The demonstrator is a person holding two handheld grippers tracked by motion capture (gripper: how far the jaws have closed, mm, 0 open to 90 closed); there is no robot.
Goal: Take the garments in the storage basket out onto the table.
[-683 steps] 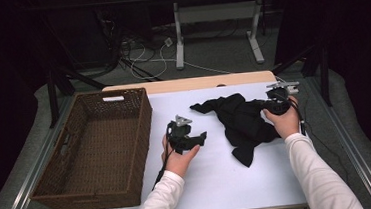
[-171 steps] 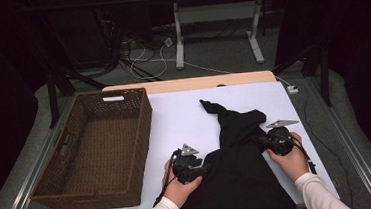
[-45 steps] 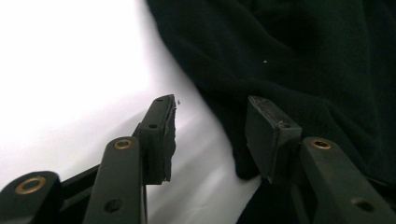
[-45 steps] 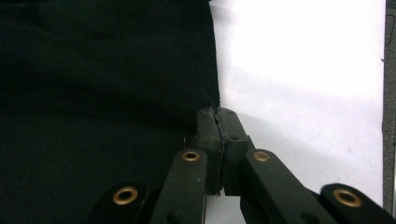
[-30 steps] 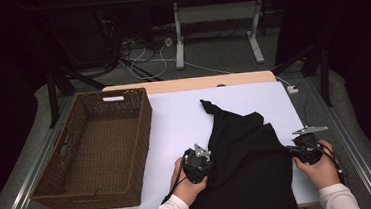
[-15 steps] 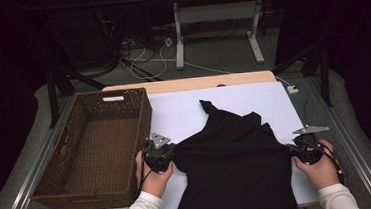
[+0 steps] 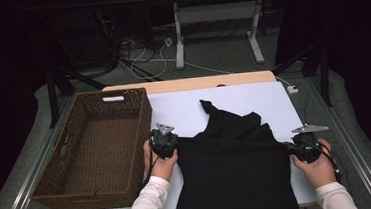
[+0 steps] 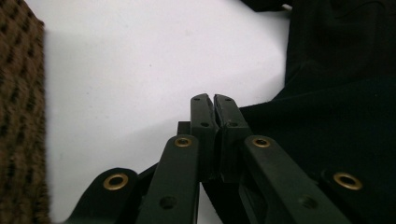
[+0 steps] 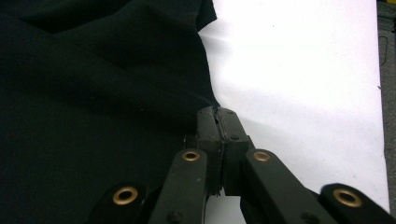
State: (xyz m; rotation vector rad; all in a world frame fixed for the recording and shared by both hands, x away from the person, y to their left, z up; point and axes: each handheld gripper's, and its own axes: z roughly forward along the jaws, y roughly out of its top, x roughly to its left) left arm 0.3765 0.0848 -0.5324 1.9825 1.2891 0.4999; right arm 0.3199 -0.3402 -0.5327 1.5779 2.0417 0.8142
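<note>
Black garment (image 7: 233, 166) lies spread on white table (image 7: 184, 112), just right of wicker basket (image 7: 94, 147). Left gripper (image 7: 169, 147) & right gripper (image 7: 289, 147) each pinched tight on opp. side edges. Judged soft, light, limp; hold by edges/corners, keep taut

The black garment (image 7: 234, 171) is cut off by the high view's bottom edge; cloth pinched between closed jaws is hardly discernible.
</note>
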